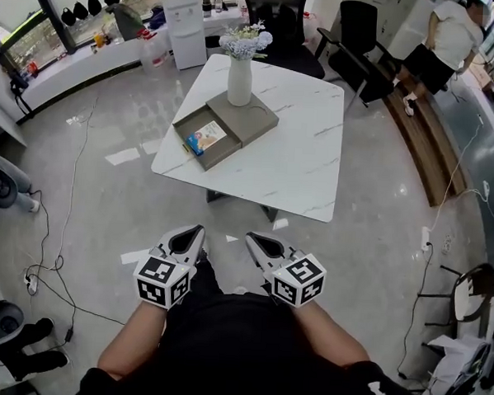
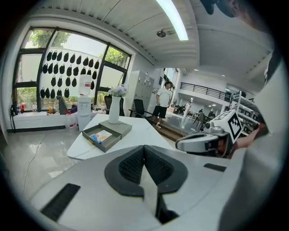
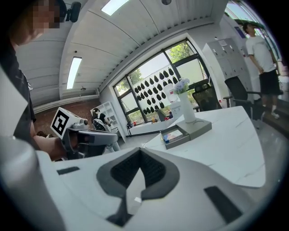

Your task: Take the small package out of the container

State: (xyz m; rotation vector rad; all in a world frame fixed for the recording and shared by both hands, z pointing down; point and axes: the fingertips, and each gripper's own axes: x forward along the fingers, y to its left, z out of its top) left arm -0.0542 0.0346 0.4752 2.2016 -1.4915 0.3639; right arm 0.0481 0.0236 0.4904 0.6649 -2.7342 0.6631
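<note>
A small colourful package [image 1: 206, 136] lies in the open grey container [image 1: 187, 128] at the left of the white marble table [image 1: 299, 154]. Its lid [image 1: 251, 118] lies beside it under a white vase [image 1: 240, 81] of flowers. Both grippers hover over the floor, well short of the table. My left gripper [image 1: 199, 230] is shut and empty, as is my right gripper [image 1: 250, 236]. The left gripper view shows the closed pads [image 2: 133, 164] with the container [image 2: 92, 133] and package [image 2: 102, 135] far ahead. The right gripper view shows the container [image 3: 168, 140] far off.
A person [image 1: 444, 38] stands at the far right beside black chairs [image 1: 358, 50]. A water dispenser [image 1: 183, 24] stands behind the table. Cables [image 1: 50, 248] trail over the grey floor at the left. A stool [image 1: 471, 295] stands at the right.
</note>
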